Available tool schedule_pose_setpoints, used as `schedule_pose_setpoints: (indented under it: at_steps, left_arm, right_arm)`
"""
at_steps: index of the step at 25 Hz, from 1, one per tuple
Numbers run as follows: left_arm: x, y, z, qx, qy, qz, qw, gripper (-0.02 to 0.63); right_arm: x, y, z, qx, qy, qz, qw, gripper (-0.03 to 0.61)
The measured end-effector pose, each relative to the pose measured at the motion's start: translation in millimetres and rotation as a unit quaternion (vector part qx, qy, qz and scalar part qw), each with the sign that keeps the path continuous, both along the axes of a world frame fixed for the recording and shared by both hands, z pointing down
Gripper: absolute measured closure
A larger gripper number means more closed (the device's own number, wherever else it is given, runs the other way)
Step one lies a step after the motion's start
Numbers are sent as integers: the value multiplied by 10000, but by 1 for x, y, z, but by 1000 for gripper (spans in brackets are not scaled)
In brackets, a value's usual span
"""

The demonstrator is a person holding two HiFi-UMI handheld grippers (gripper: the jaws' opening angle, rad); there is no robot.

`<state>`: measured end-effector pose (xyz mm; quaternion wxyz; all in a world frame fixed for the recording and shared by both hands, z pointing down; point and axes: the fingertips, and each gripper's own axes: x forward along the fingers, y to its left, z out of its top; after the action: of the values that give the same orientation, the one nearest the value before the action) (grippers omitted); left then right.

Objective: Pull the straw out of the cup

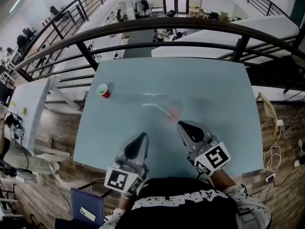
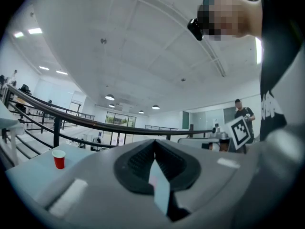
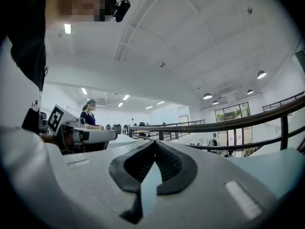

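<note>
The left gripper (image 1: pixel 140 137) and right gripper (image 1: pixel 184 126) are held over the bench (image 1: pixel 214 89), jaws together and empty, with the straw (image 1: pixel 156 107) seated in the clear cup (image 1: pixel 173 111) just beyond

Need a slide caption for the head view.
Left tool and right tool shut and empty over the table, short of the clear cup and its straw; red cup at far left.
</note>
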<state>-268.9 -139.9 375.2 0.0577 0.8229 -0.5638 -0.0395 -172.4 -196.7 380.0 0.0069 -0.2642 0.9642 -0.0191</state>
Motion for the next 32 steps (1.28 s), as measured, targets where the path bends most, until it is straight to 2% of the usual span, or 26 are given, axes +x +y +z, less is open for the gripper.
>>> schedule_pose_setpoints:
  at_steps: [11, 32]
  left_arm:
    - [-17, -21, 0, -24, 70, 230, 9997, 624]
    - [-49, -56, 23, -298, 162, 323, 9989, 624]
  right_arm:
    - [-22, -14, 4, -58, 146, 91, 9998, 577]
    - [-56, -49, 38, -327, 455, 82, 9984, 572]
